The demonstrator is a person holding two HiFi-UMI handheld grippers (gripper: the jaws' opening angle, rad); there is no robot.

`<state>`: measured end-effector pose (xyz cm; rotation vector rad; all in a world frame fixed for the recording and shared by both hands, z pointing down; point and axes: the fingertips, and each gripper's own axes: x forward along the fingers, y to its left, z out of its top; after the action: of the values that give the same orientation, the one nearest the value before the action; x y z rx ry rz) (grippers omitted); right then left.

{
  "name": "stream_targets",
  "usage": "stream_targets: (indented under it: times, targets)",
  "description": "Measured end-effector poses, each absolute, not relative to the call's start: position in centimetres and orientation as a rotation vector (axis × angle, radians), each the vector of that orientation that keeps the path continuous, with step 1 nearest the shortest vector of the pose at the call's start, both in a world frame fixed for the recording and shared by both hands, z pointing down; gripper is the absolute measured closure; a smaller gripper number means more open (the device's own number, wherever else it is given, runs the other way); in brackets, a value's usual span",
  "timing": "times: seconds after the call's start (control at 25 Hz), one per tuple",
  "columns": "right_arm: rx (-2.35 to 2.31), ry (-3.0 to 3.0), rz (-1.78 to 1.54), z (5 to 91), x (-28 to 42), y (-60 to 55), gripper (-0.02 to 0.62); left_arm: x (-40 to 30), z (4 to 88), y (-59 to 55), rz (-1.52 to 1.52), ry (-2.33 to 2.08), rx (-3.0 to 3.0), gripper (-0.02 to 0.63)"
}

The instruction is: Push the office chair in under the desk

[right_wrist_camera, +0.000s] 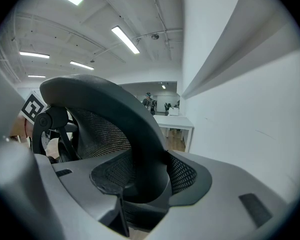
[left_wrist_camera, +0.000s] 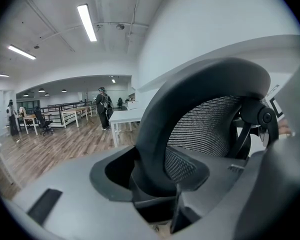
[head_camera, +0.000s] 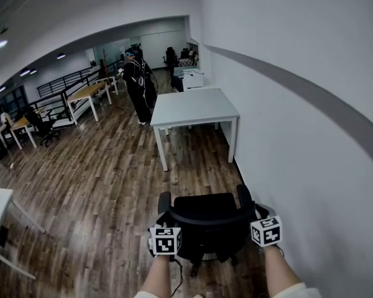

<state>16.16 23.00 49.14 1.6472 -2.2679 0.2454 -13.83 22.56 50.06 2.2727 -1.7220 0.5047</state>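
Much wood-plank floor (head_camera: 112, 179) separates the white rectangular desk (head_camera: 196, 107) from the black mesh-backed office chair (head_camera: 205, 219); my left gripper (left_wrist_camera: 155, 171) and right gripper (right_wrist_camera: 150, 176) each clamp its backrest rim (left_wrist_camera: 155, 114), seemingly firmly; I should push evenly, aiming squarely under the desk.

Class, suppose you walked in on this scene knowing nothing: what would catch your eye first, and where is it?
A black office chair fills the bottom of the head view, its backrest rim clamped by the left gripper and the right gripper. Ahead, a white desk stands against the right-hand wall, with a person in dark clothes standing beyond it.
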Motion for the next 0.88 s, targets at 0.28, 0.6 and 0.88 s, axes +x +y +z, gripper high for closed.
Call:
stream_targets:
  times: [0.28, 0.6, 0.88]
  targets:
    - [1.653, -2.259, 0.244, 49.4, 15.9, 20.7, 0.374, -14.2, 50.3, 20.1, 0.509, -1.716, 2.282, 0.417]
    - [1.668, -2.262, 0.232, 49.3, 15.8, 16.6, 0.374, -14.2, 50.0, 15.7, 0.502, -1.699, 2.299, 0.417]
    - [1.666, -2.269, 0.221, 49.2, 15.4, 14.4, 0.376, -14.6, 50.1, 13.5, 0.525, -1.715, 2.284, 0.419]
